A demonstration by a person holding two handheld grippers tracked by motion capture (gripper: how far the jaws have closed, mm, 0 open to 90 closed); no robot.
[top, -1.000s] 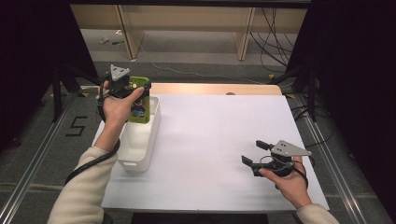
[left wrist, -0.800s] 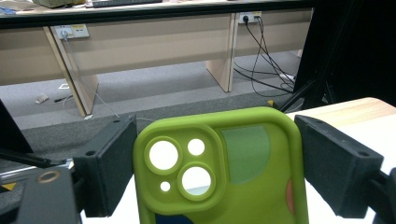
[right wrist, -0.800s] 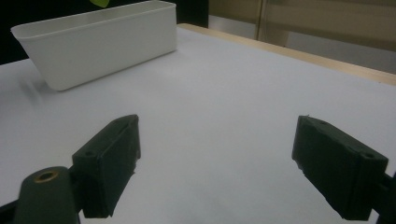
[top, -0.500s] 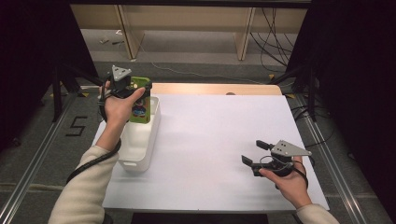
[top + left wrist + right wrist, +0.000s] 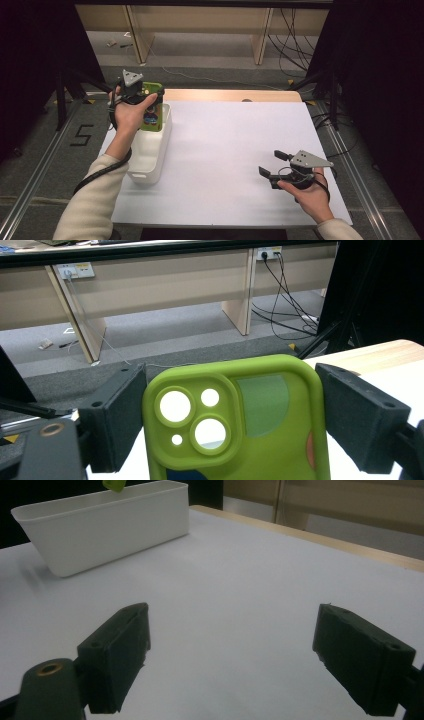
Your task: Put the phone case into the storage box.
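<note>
- Overhead, the high view counts two tongs, one case and one bin. The left tongs (image 5: 150, 97) grip a lime-green soft phone case with a camera cut-out (image 5: 150, 114), held upright over the far end of a long white plastic bin (image 5: 150, 157) that stands at the left edge of the white-topped counter (image 5: 235, 150). The person's left hand (image 5: 129, 111) covers much of the case, so its printed picture is hard to make out. The right tongs (image 5: 272, 164) sit low over the near right of the counter, spread apart and holding nothing, well apart from the bin.
- Next, the left gripper view shows the case (image 5: 240, 420) clamped between the two black jaws, one against each side edge. Its raised camera block has four round holes, two large and two small. The lower part is cut off by the frame edge.
- Lastly, the right gripper view has the jaws wide apart over bare counter (image 5: 240, 595). The bin (image 5: 105, 525) stands farther off, with a scrap of green (image 5: 114, 484) above its rim, cut off at the top.
</note>
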